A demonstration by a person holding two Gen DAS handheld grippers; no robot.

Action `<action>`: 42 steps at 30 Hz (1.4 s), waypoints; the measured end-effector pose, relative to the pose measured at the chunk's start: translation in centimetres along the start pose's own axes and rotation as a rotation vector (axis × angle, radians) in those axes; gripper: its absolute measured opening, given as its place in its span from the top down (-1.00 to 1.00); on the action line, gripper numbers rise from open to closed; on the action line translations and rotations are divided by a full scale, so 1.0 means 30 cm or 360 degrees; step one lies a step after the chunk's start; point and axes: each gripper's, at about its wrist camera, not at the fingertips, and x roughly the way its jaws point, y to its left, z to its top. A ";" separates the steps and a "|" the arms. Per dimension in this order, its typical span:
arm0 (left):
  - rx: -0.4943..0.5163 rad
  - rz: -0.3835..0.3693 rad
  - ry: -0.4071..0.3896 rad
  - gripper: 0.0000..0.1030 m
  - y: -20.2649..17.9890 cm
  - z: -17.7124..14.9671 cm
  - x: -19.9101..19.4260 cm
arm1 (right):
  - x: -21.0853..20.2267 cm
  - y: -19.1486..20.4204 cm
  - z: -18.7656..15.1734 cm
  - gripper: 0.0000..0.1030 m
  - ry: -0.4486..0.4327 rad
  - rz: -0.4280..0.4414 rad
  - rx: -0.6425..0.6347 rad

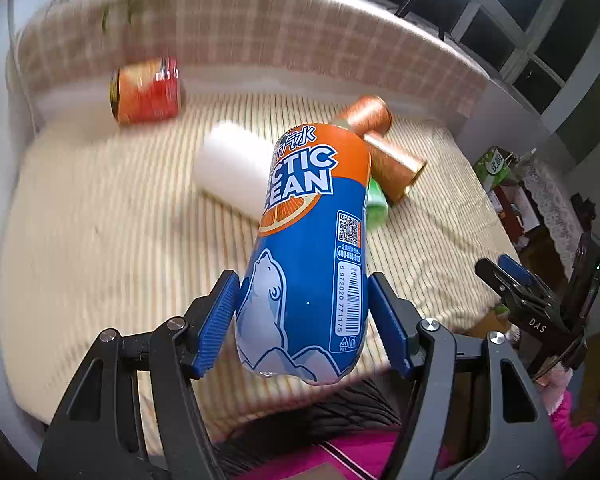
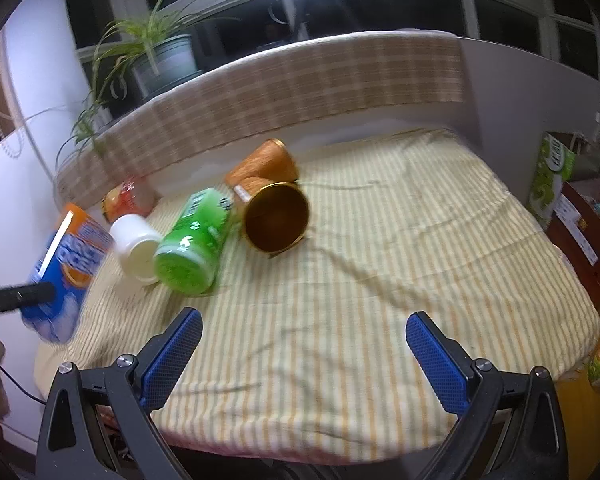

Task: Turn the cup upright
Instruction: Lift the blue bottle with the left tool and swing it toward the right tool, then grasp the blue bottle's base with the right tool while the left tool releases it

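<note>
My left gripper (image 1: 302, 304) is shut on a blue and orange Arctic Ocean bottle (image 1: 308, 240), held above the striped cloth; the bottle also shows at the left edge of the right wrist view (image 2: 66, 264). Two copper cups lie on their sides at the back: one (image 2: 278, 216) with its open mouth facing me, also in the left wrist view (image 1: 396, 168), and another (image 2: 266, 164) behind it (image 1: 366, 114). My right gripper (image 2: 304, 348) is open and empty over the cloth's near part.
A green can (image 2: 192, 240), a white bottle (image 2: 136, 246) and a red-orange can (image 1: 146, 92) lie on the striped cloth (image 2: 380, 280). A checked backboard (image 2: 300, 84) runs behind. A potted plant (image 2: 156, 56) stands back left. Boxes (image 2: 552, 168) stand right.
</note>
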 end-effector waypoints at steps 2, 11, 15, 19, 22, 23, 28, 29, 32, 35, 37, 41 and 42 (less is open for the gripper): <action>-0.0038 -0.0015 0.0020 -0.31 -0.002 -0.021 0.024 | 0.006 0.014 -0.001 -1.00 0.0013 0.0016 -0.0009; -0.0199 -0.0086 0.0118 -0.31 -0.004 -0.081 0.129 | 0.004 0.039 -0.007 -1.00 0.0024 0.0042 -0.0035; -0.0238 -0.0082 0.0142 -0.32 -0.002 -0.098 0.152 | 0.012 0.042 -0.011 -0.99 0.0044 0.0051 -0.0035; -0.0234 -0.0085 0.0162 -0.33 -0.003 -0.104 0.169 | 0.021 0.055 -0.013 -1.00 0.0063 0.0075 -0.0034; -0.0221 -0.0084 0.0165 -0.33 -0.007 -0.104 0.178 | 0.025 0.068 -0.015 -1.00 0.0074 0.0087 -0.0043; -0.0218 -0.0089 0.0173 -0.37 -0.007 -0.104 0.180 | 0.027 0.073 -0.015 -1.00 0.0081 0.0098 -0.0044; -0.0202 -0.0105 0.0182 -0.47 -0.003 -0.108 0.171 | 0.040 0.097 -0.012 -1.00 0.0137 0.0169 -0.0030; -0.0200 -0.0099 0.0175 -0.47 0.000 -0.110 0.164 | 0.043 0.102 -0.011 -1.00 0.0148 0.0187 -0.0019; -0.0192 -0.0095 0.0149 -0.47 0.014 -0.116 0.132 | 0.058 0.122 -0.008 -1.00 0.0204 0.0266 0.0024; -0.0161 -0.0027 0.0079 -0.47 0.032 -0.130 0.074 | 0.087 0.139 0.001 -1.00 0.0289 0.0379 0.0110; -0.0138 0.0037 0.0019 -0.47 0.044 -0.140 0.030 | 0.110 0.151 0.007 -1.00 0.0340 0.0432 0.0170; -0.0077 0.0263 -0.0156 -0.47 0.068 -0.171 -0.072 | 0.153 0.181 0.018 -1.00 0.0411 0.0495 0.0240; -0.0070 0.0309 -0.0195 -0.47 0.076 -0.180 -0.091 | 0.170 0.195 0.021 -1.00 0.0432 0.0499 0.0246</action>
